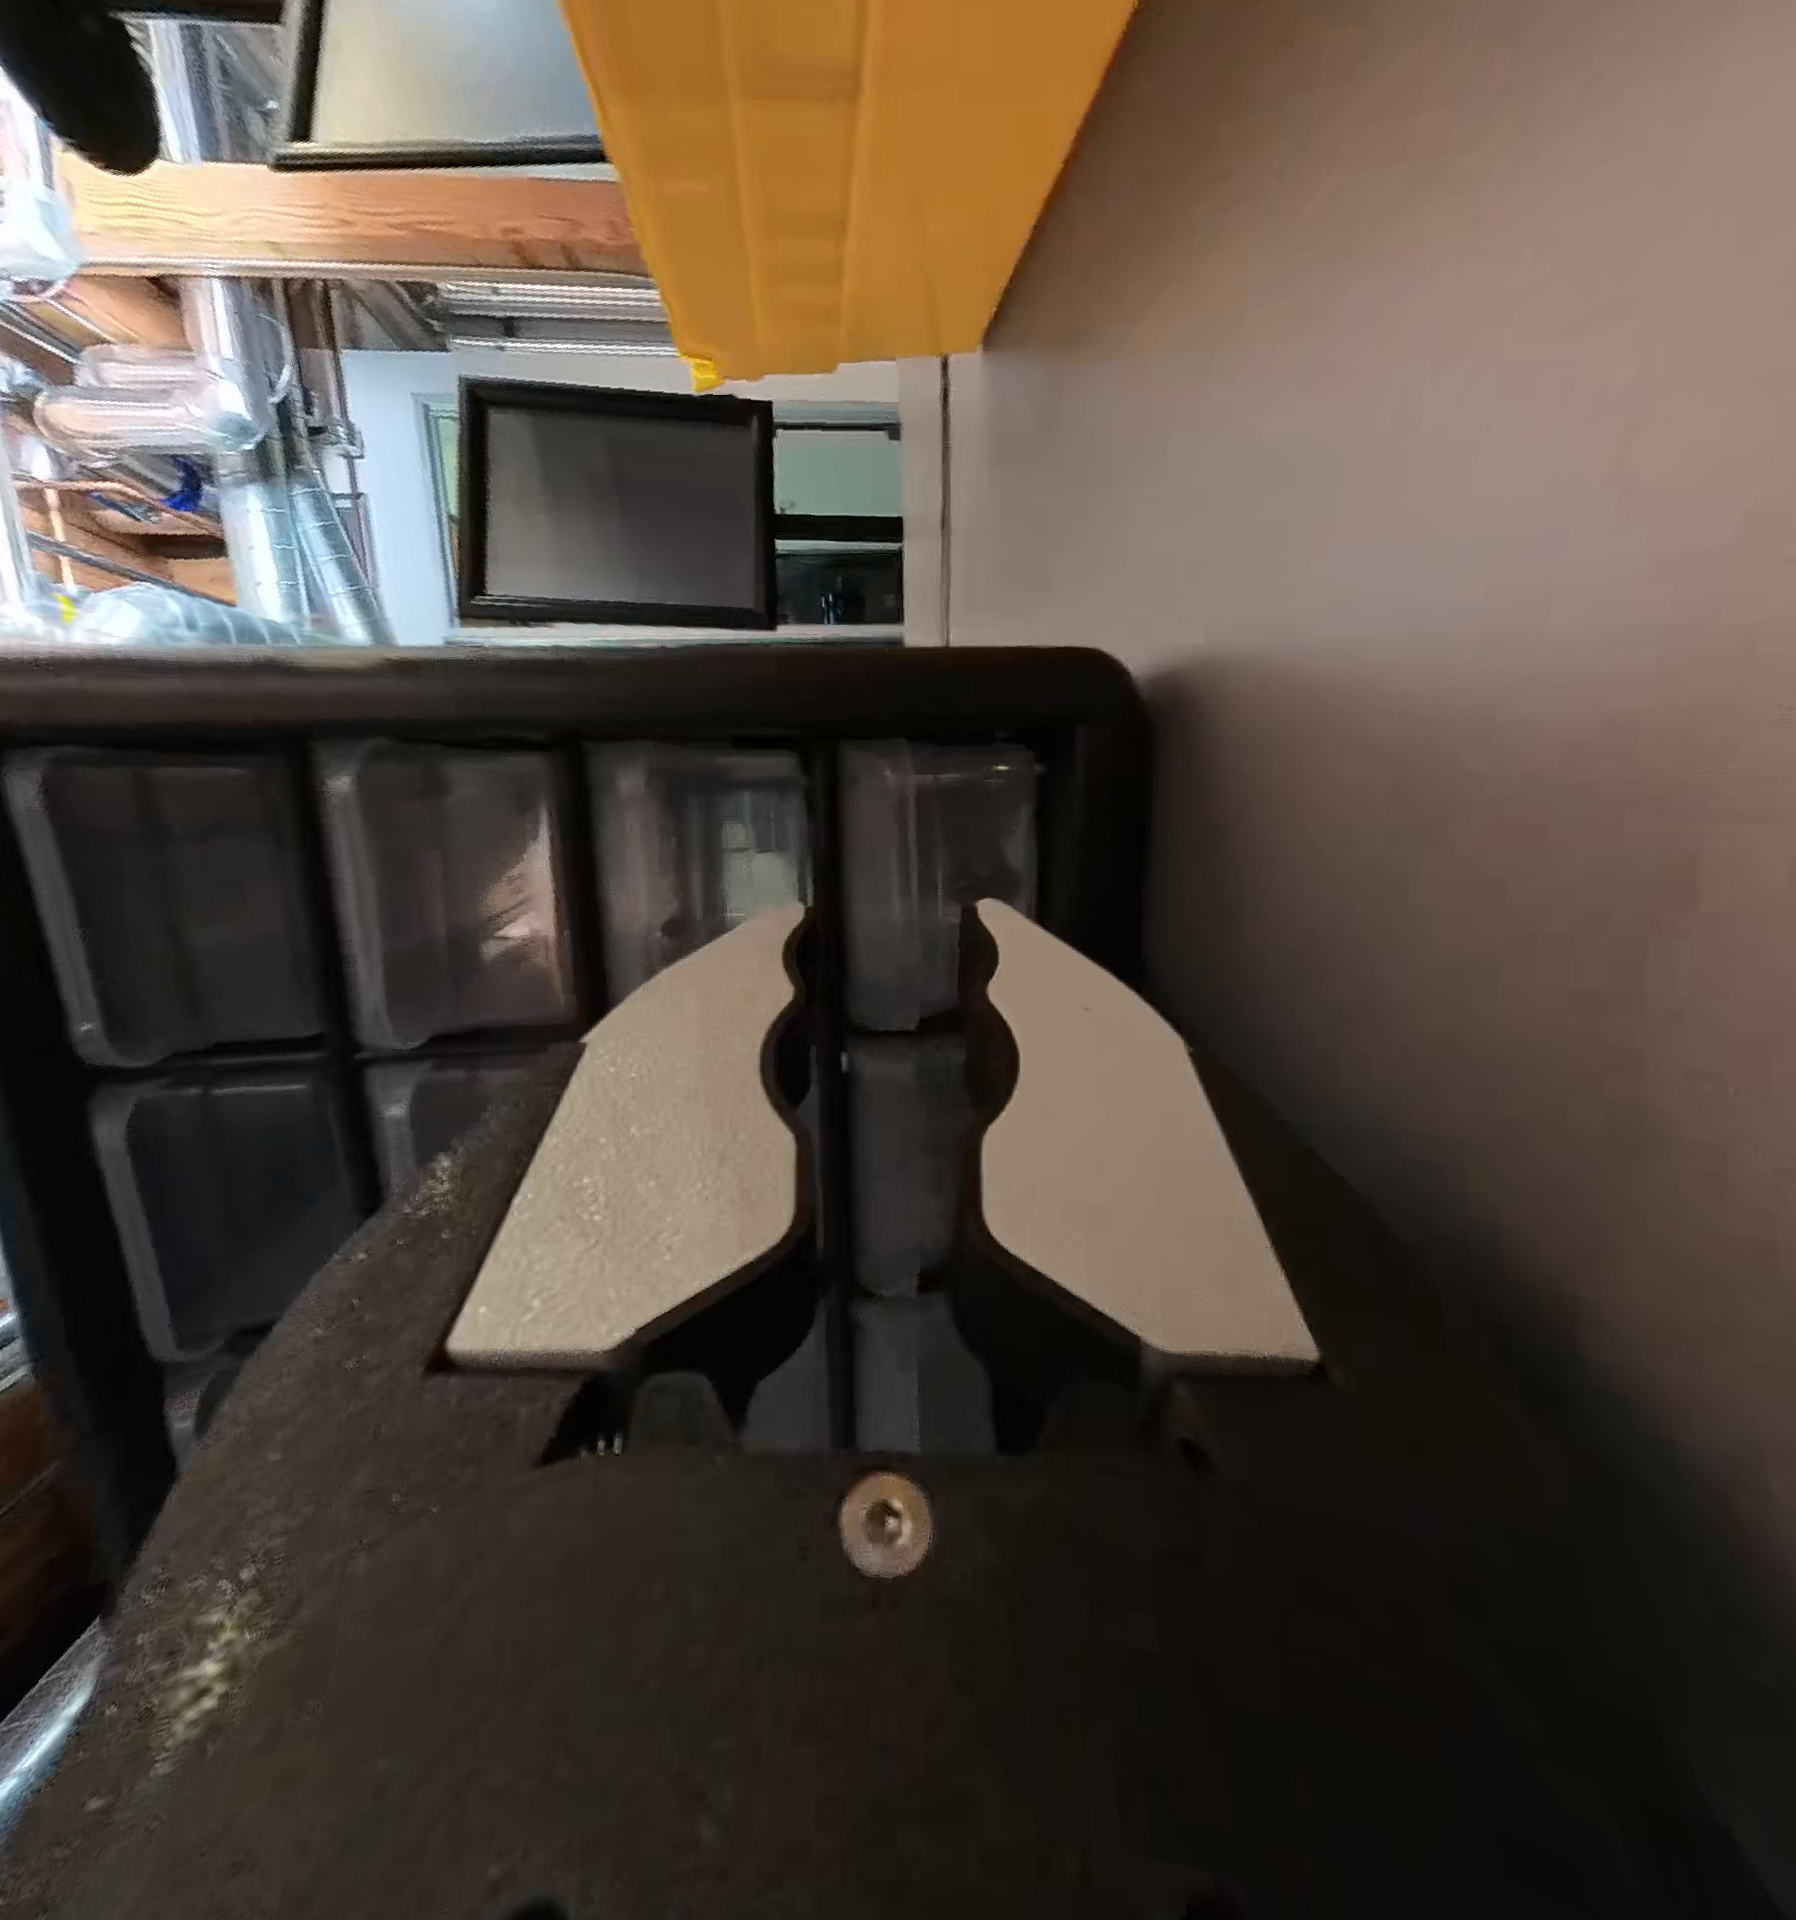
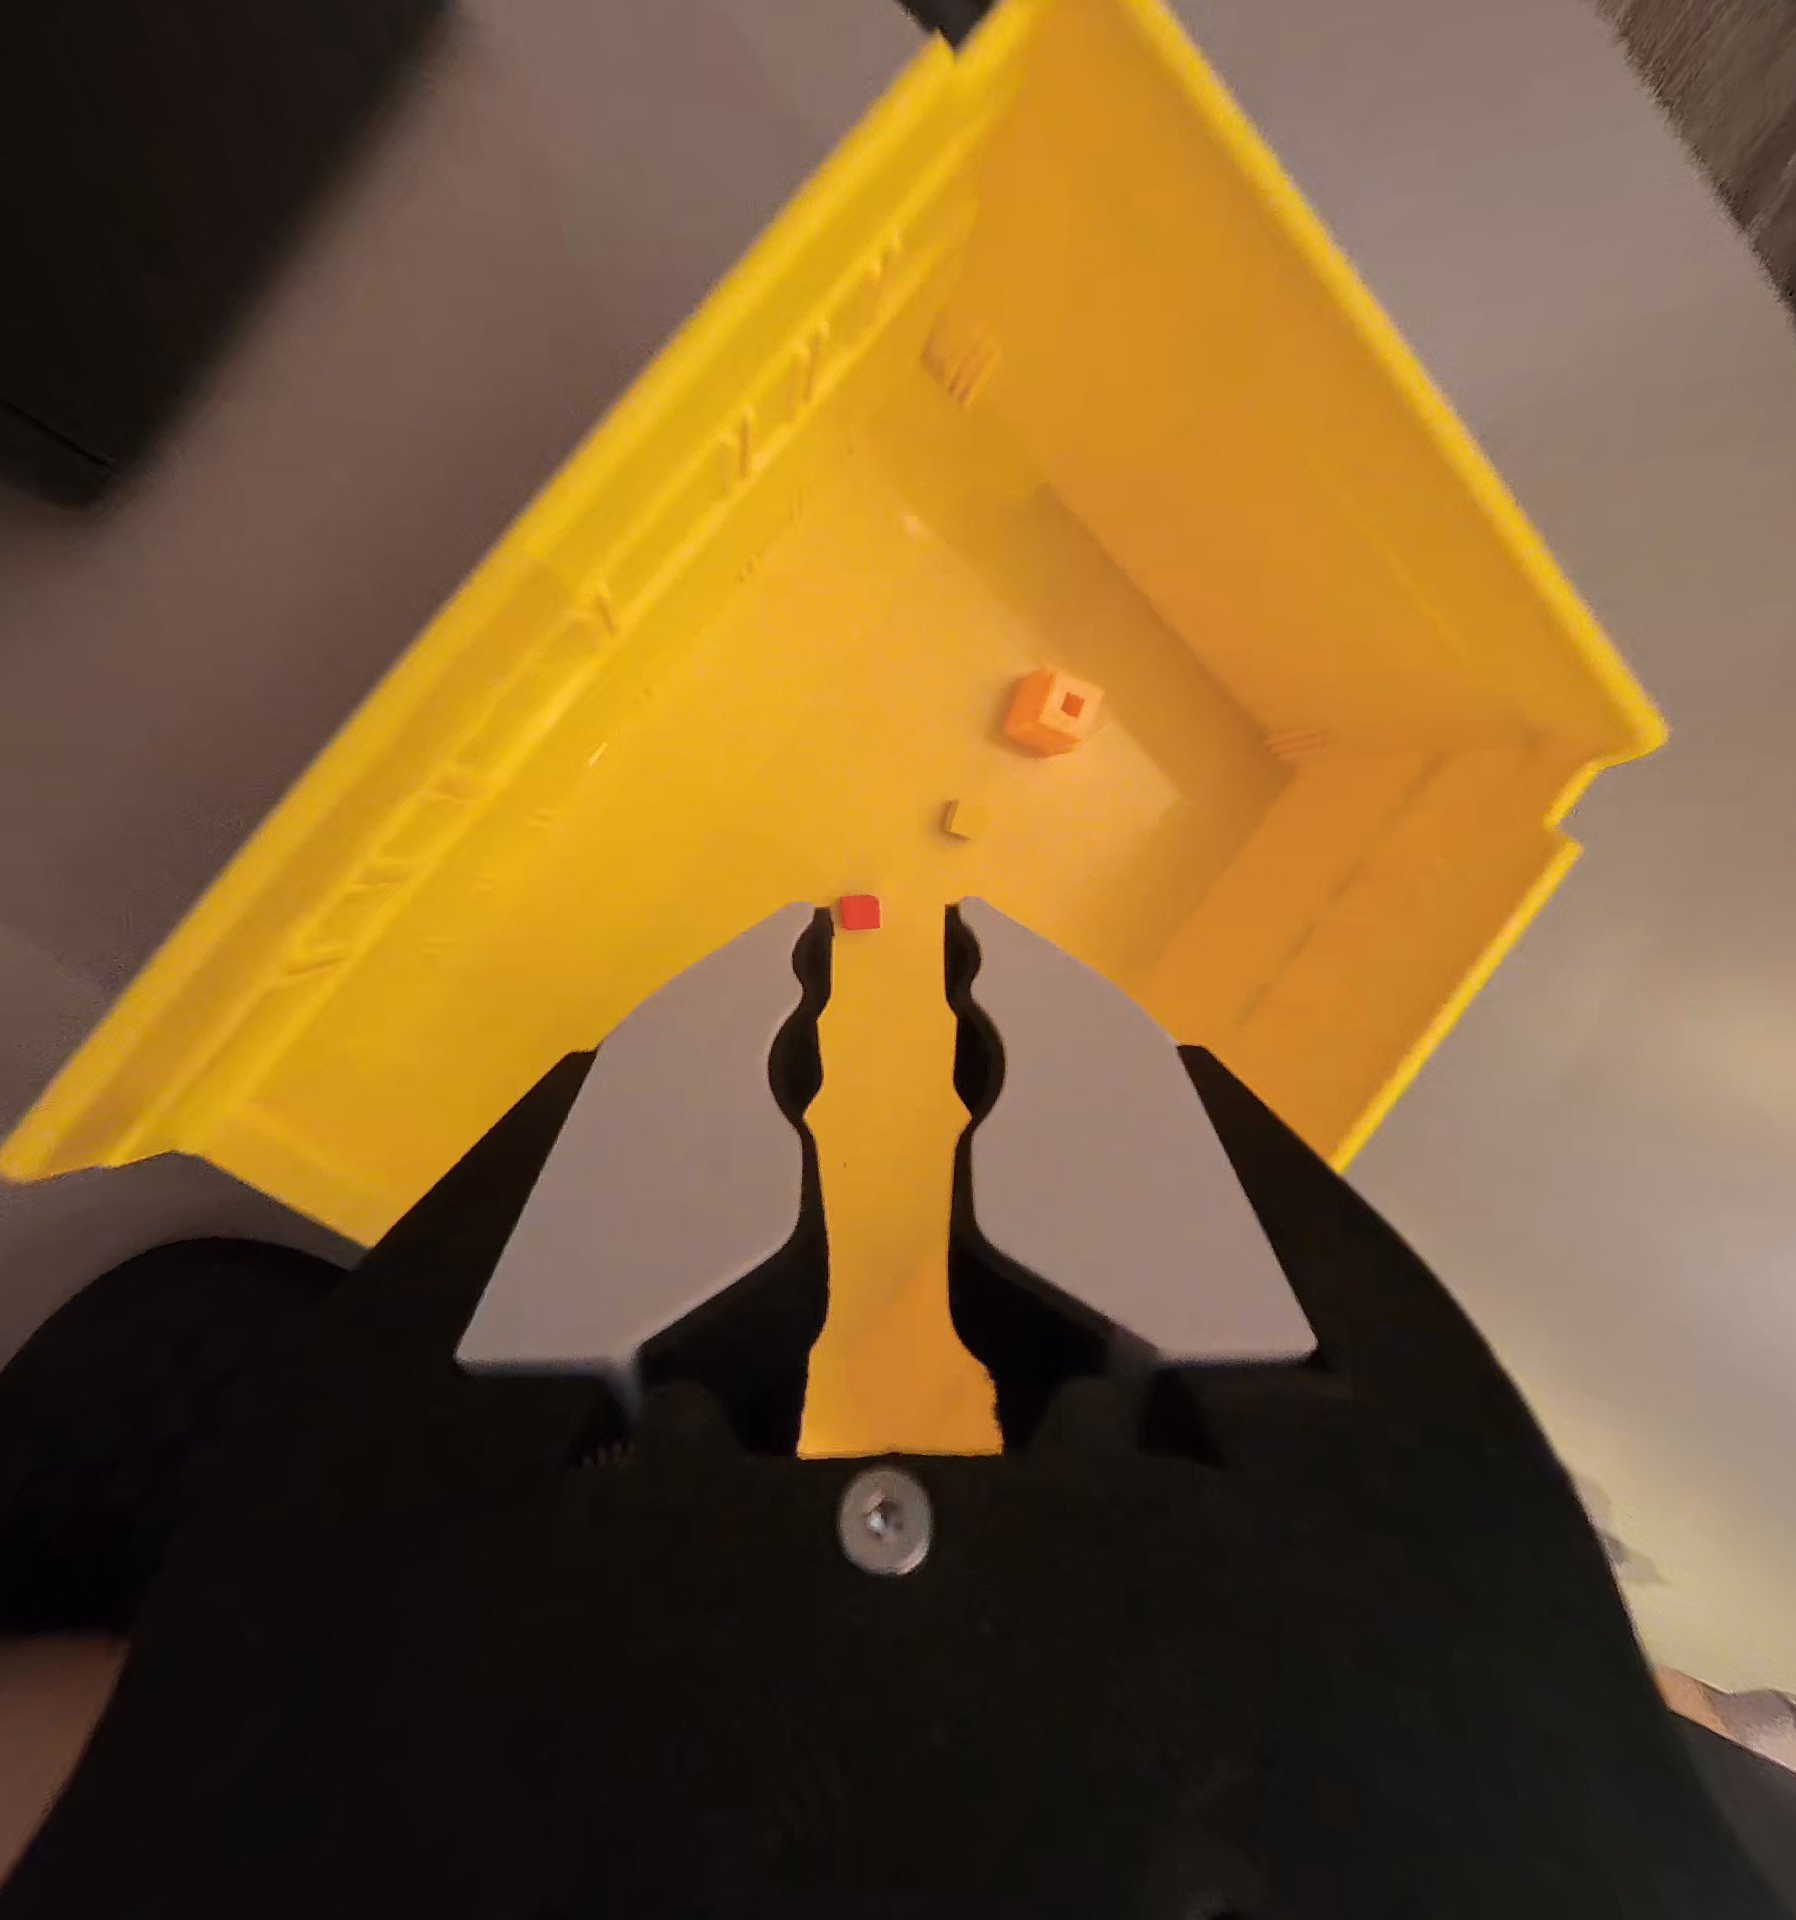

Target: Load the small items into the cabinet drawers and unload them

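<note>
In the yellow bin (image 2: pixel 1237 436), an orange cube (image 2: pixel 1048 712), a tiny yellow piece (image 2: pixel 961 819) and a small red piece (image 2: pixel 859 912) lie near its far corner. The right gripper (image 2: pixel 886 914) hangs above, jaws parted and empty, the red piece at its left fingertip. Only the left view shows the cabinet (image 1: pixel 561 686): the left gripper (image 1: pixel 886 920), rolled sideways and open, straddles an end drawer (image 1: pixel 925 831).
</note>
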